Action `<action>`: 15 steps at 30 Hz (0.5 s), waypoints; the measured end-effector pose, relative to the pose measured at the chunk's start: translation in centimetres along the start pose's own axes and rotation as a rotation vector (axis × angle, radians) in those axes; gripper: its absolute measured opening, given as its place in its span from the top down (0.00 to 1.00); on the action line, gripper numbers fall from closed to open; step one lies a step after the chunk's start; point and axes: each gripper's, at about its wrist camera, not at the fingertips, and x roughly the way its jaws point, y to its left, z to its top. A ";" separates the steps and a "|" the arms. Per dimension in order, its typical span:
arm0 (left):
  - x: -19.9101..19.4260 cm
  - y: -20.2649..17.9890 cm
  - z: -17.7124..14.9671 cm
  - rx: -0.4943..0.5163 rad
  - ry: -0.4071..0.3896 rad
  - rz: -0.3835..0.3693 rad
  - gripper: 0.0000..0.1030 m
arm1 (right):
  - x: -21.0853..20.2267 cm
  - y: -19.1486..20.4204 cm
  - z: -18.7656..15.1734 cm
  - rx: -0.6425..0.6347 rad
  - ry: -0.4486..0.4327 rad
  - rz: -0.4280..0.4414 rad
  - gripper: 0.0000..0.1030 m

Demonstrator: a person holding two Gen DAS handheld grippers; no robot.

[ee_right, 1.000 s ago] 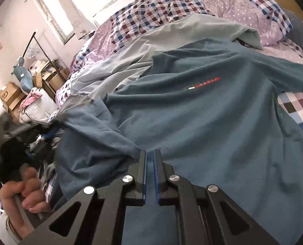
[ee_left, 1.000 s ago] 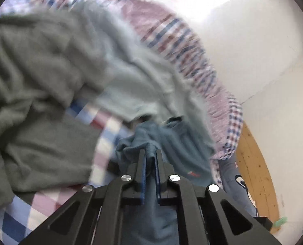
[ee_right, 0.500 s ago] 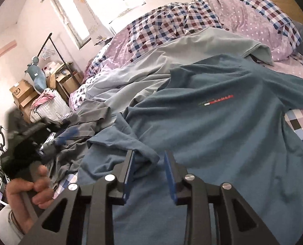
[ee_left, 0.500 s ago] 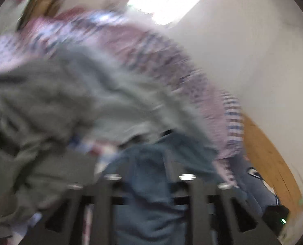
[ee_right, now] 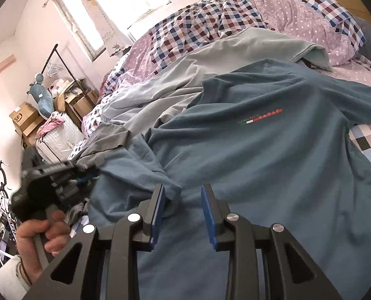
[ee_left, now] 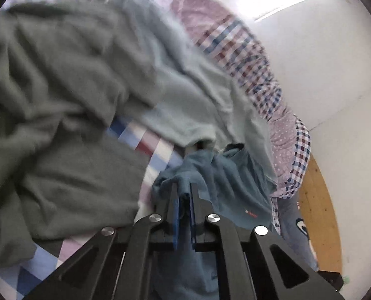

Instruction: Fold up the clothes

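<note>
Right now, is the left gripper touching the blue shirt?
Touching. The left wrist view shows the left gripper shut on a bunched edge of the blue shirt.

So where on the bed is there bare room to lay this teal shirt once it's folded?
Little. One strip of checked sheet shows between the dark grey garment and the pale grey-green garment; another patch lies right of the teal shirt. The middle is crowded with overlapping clothes, the far side by the quilt.
</note>
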 end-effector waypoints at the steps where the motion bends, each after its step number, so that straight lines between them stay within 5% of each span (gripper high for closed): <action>1: -0.7 -1.0 0.0 0.039 -0.036 -0.001 0.95 | -0.1 0.1 0.0 -0.006 -0.004 0.001 0.68; 6: -5.2 -7.0 -1.0 0.309 -0.246 -0.051 0.95 | -1.1 0.8 0.2 -0.039 -0.040 0.031 0.68; 9: -6.8 -9.8 -2.2 0.439 -0.305 -0.086 0.95 | -1.9 1.6 0.4 -0.074 -0.077 0.058 0.63; 11: -6.6 -11.0 -2.7 0.486 -0.278 -0.092 0.95 | -2.5 2.4 0.4 -0.103 -0.102 0.075 0.57; 15: -5.3 -12.2 -4.1 0.552 -0.135 -0.222 0.95 | -3.7 3.7 0.4 -0.155 -0.147 0.107 0.55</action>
